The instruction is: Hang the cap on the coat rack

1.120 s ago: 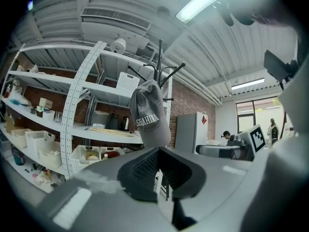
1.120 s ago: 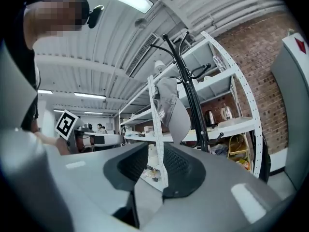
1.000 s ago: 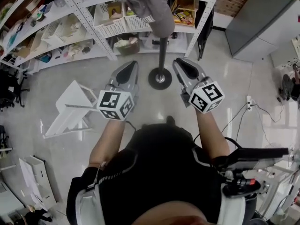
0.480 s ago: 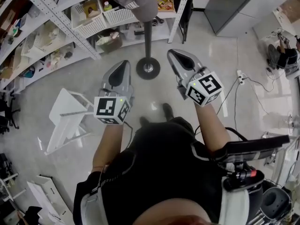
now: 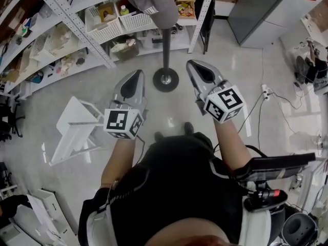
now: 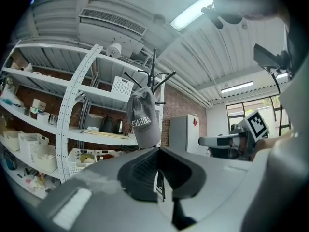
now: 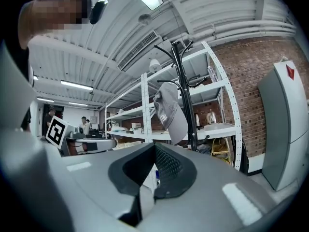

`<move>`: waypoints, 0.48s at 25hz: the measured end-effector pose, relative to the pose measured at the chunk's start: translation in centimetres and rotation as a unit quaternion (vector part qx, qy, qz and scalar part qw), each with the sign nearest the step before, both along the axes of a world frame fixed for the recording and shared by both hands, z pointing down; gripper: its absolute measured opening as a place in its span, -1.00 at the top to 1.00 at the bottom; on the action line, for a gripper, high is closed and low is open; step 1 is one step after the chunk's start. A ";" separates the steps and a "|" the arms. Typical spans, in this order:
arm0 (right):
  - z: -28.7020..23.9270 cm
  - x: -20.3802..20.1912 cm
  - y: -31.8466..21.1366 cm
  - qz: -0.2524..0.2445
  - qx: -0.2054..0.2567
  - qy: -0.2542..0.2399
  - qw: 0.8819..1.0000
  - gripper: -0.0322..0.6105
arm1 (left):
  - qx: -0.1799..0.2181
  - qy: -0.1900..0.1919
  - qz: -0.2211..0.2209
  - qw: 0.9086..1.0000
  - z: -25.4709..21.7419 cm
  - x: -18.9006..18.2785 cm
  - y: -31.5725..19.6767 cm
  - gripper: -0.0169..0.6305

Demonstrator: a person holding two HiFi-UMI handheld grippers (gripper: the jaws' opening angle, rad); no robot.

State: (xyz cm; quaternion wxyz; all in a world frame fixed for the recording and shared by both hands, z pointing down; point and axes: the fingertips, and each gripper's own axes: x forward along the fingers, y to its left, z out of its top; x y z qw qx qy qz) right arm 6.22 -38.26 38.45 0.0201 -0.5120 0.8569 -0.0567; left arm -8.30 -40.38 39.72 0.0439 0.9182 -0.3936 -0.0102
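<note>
Grey cap (image 6: 143, 117) lettered "SHAHINA" hangs on the black coat rack (image 7: 184, 93).

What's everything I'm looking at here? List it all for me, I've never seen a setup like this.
cap: one, grey, hanging near the coat rack's top
coat rack: one, black, standing on the floor in front of the shelving
shelving: white, along the far side, loaded with goods
baskets: several, white, on the shelving
folded frame: one, white, lying on the floor at left
cabinet: one, grey, far right
power strip: one, white, on the floor at right, cable attached
left tool: one, grey, shut, empty
right tool: one, grey, shut, empty
</note>
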 end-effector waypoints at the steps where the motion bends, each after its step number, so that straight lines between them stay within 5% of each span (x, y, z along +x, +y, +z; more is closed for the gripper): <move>1: -0.3 0.3 0.1 -0.001 0.003 0.000 1.000 0.88 | 0.004 0.001 -0.005 1.000 -0.4 0.1 0.0 0.93; 12: -1.6 2.7 0.1 -0.007 0.017 0.000 1.000 0.88 | 0.016 -0.007 -0.016 1.000 -1.5 2.1 0.1 0.93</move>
